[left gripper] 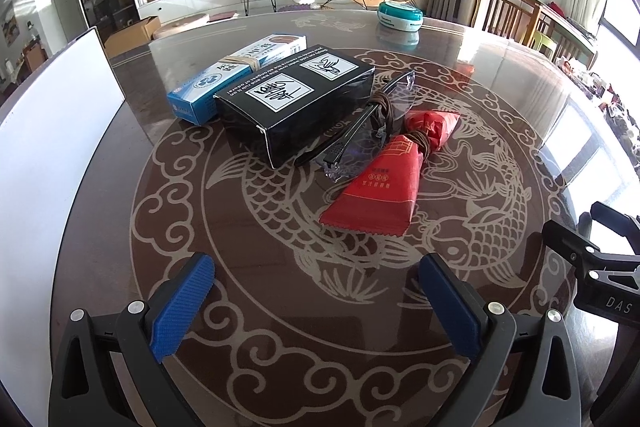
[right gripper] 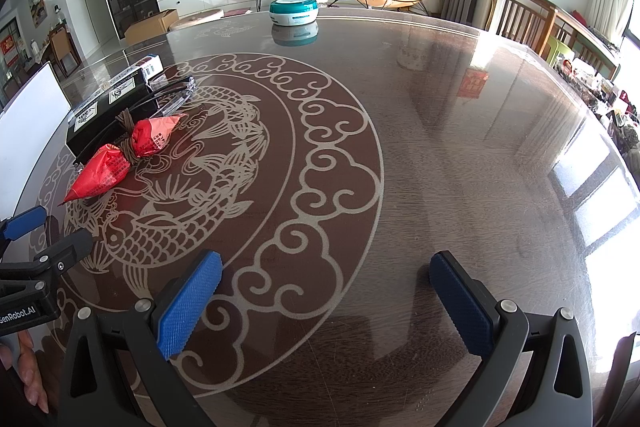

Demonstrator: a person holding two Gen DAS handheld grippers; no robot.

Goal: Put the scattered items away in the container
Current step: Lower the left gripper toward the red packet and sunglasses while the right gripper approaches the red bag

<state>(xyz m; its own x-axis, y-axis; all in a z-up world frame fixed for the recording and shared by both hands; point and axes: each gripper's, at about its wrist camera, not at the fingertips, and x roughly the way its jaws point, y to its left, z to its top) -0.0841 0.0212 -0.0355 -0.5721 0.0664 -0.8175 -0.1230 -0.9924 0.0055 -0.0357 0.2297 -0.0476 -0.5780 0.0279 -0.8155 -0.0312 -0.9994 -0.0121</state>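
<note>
On the dark patterned table lie a black box (left gripper: 296,99), a blue-and-white box (left gripper: 236,71) behind it, clear glasses (left gripper: 360,131) and a red packet (left gripper: 384,183) tied with brown cord. The white container (left gripper: 48,155) stands at the left. My left gripper (left gripper: 316,299) is open and empty, a little short of the red packet. My right gripper (right gripper: 324,303) is open and empty over bare table, right of the items. In the right wrist view the red packet (right gripper: 108,167), black box (right gripper: 108,111), glasses (right gripper: 176,91) and container (right gripper: 28,139) sit at the left.
A teal-and-white round case (left gripper: 400,17) sits at the table's far edge, also in the right wrist view (right gripper: 294,11). Wooden chairs (left gripper: 516,11) stand at the right side. The right gripper's body (left gripper: 600,267) shows at the right of the left wrist view.
</note>
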